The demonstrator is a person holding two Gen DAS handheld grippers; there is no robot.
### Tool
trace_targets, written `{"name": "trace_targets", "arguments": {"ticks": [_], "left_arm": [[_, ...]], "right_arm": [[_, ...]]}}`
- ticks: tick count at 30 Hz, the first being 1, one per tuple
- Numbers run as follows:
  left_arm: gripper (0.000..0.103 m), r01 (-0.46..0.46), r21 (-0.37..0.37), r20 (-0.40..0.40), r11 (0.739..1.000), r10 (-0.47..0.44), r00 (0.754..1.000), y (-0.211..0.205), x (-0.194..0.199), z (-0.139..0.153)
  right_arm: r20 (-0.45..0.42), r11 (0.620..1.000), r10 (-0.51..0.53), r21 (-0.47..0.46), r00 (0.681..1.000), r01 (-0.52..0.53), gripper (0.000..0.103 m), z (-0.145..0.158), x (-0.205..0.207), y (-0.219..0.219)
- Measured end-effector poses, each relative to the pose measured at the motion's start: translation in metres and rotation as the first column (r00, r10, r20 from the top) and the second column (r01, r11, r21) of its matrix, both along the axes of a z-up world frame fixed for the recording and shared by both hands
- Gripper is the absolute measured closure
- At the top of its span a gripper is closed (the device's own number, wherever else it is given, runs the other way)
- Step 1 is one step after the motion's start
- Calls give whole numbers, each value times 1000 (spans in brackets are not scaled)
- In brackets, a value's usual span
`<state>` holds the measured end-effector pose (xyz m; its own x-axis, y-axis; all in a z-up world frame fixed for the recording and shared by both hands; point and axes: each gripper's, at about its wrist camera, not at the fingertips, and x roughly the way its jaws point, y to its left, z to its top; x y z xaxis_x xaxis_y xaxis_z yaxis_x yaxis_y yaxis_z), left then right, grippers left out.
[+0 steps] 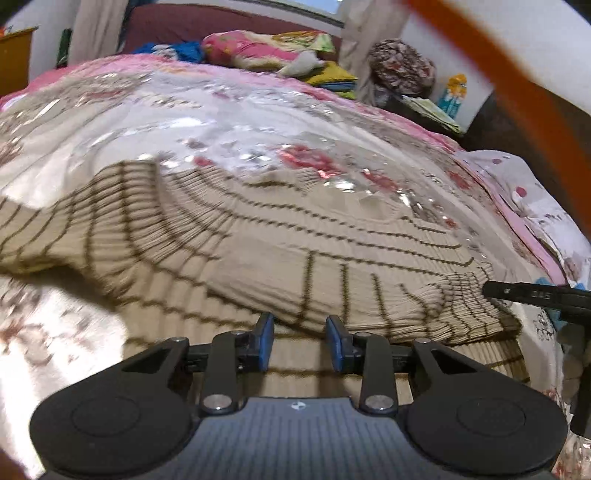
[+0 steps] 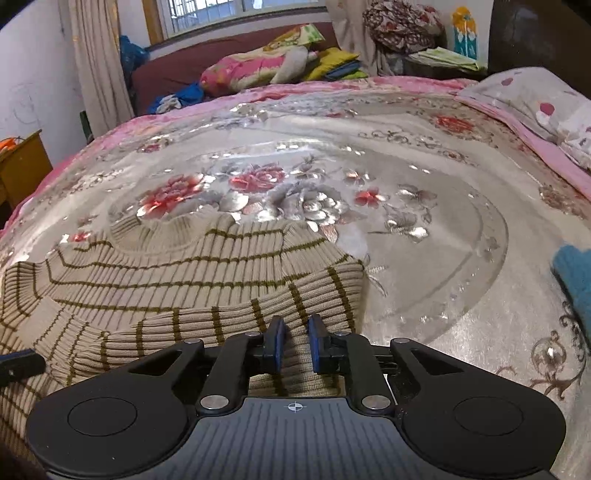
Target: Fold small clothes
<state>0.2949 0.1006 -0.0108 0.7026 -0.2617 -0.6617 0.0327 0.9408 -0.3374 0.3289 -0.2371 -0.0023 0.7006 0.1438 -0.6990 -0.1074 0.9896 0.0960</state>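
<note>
**A:** Shiny floral bedspread fills both views, with pillows and a window along the top. What are the grippers doing?

**B:** Left gripper, bottom centre of its view: blue pads stand spread with a clear gap and nothing between them. The beige striped sweater lies straight ahead of the tips, a folded-over sleeve crossing just beyond them, the body spreading up toward the middle and left of the frame.

**A:** And the right one?

**B:** Right gripper, also bottom centre: its jaws stand closer together, with ribbed sweater fabric running between them. Whether the pads actually press the knit, I cannot tell. The sweater stretches from there up and to the left; its collar sits left of frame centre.

**A:** Anything else nearby?

**B:** Blue cloth at the right edge, well apart from the sweater.
</note>
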Motion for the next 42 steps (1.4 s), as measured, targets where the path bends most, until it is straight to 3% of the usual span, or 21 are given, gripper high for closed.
{"name": "trace_targets", "arguments": {"ticks": [5,9,15,18,21,24,26,29,34,42], "left_arm": [[65,-13,-57,-1,998,13,1000,9,-25,2],[65,-27,-83,5,996,27,1000,11,-45,3],[64,-30,-134,0,991,30,1000,24,-59,-2],[64,-27,-162,-8,986,26,1000,33,-59,-7],[64,-19,-189,-5,982,18,1000,41,-60,-9],[64,-12,-198,1,980,12,1000,45,-60,-9],[64,-9,-207,1,978,10,1000,46,-61,-10],[64,-5,-209,1,978,6,1000,47,-62,-11],[64,-1,-209,2,978,2,1000,46,-63,-11],[63,16,-198,6,980,-15,1000,40,-63,-10]], "right_arm": [[24,997,75,24,997,-76,84,10,-17,14],[28,977,202,61,979,-203,84,15,-27,50],[49,888,454,54,890,-456,71,17,-44,134],[45,844,536,-5,843,-537,62,10,-49,170],[33,820,570,-75,821,-567,61,-1,-44,196],[14,815,572,-124,820,-566,62,-11,-36,216],[26,809,576,-162,817,-565,80,-14,-36,221],[34,819,562,-163,827,-550,89,-12,-35,228],[93,817,573,-142,814,-559,90,-5,-40,234],[57,824,565,-90,823,-559,84,-15,-32,233]]}}
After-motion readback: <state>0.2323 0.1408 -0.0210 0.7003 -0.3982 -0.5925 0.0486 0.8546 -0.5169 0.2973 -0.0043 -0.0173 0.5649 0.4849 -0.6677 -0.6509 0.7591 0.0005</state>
